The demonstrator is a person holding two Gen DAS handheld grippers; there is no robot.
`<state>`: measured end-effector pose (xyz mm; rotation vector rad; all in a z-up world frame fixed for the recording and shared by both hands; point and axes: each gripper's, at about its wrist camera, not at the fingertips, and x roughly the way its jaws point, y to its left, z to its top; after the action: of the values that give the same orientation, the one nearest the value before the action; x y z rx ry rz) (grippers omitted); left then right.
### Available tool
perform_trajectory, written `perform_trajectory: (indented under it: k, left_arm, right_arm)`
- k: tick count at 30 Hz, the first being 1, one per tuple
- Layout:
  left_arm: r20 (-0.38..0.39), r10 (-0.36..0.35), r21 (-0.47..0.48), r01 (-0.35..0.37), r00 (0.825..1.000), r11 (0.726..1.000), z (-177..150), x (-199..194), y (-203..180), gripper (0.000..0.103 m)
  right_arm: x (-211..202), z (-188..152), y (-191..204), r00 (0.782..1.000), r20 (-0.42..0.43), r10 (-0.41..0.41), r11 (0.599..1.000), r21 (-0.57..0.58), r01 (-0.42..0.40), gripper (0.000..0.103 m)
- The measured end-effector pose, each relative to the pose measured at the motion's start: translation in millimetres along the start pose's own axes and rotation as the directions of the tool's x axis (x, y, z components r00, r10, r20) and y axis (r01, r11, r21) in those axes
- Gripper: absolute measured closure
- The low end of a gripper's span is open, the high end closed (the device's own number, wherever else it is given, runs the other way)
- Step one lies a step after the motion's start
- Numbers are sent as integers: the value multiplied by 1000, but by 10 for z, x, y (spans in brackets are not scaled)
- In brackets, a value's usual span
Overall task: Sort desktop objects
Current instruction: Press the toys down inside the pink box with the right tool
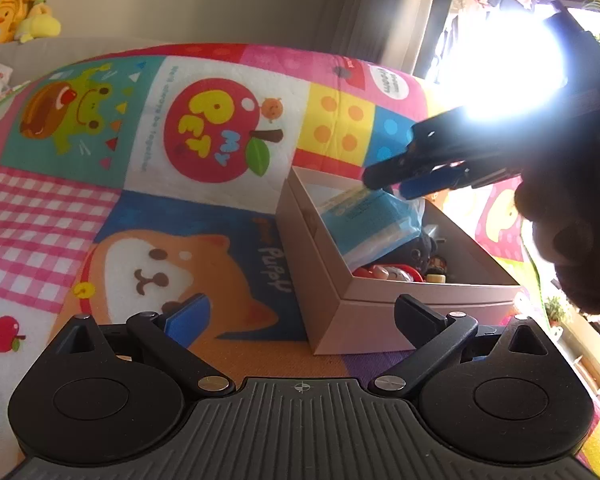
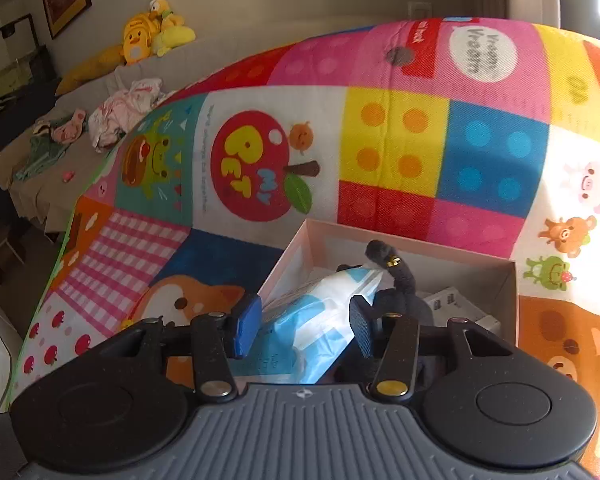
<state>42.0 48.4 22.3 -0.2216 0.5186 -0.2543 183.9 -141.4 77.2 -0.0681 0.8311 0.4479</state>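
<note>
Right claw [image 2: 304,326] straddles a blue-and-white wipes pack [image 2: 312,320] over the pink box [image 1: 380,304], apparently gripping it; pack's long axis runs forward. Left claw [image 1: 300,316] hangs wide, empty.

One box [image 1: 380,312] sits on one mat [image 1: 204,80], and one blue pack [image 2: 312,320] and one dark plush [image 2: 400,280] lie in it. Two grippers show: the left [image 1: 300,312] and the right [image 2: 304,326]. Small toys in the box cannot be counted.
</note>
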Motion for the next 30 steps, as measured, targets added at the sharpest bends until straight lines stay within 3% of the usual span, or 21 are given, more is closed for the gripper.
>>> perform_trajectory:
  k: [5,9,12,18,22,27,30]
  left_arm:
    - [23,2,-27,-2,1000,1000,43,-57,64,2]
    - [23,-4,-46,5,1000,999,54,-51,96,1]
    - [11,-10,-35,11,1000,999,37,-25,72,1]
    - [11,-2,-31,2,1000,1000,22,-34,71,1]
    - [3,2,-44,-1,1000,999,24,-20,99,1]
    - [-10,-4,-30,4,1000,1000,20,-1,53,1]
    - [-8,-14,-19,14,1000,1000,27,-16,11,1]
  right_arm:
    - [45,-179,24,998,20,-59,991,-122,61,59]
    - [20,-189,-80,999,8,-46,997,-60,46,59]
    - [200,-117,-71,999,-9,-43,999,16,44,64]
    - [420,-63,-121,998,-65,0,992,130,9,62]
    - [165,-136,-156,1000,3,4,996,84,-4,62]
    - [-36,17,-265,990,129,-62,997,60,55,62]
    - [167,129,-470,991,84,-103,988,124,92,62]
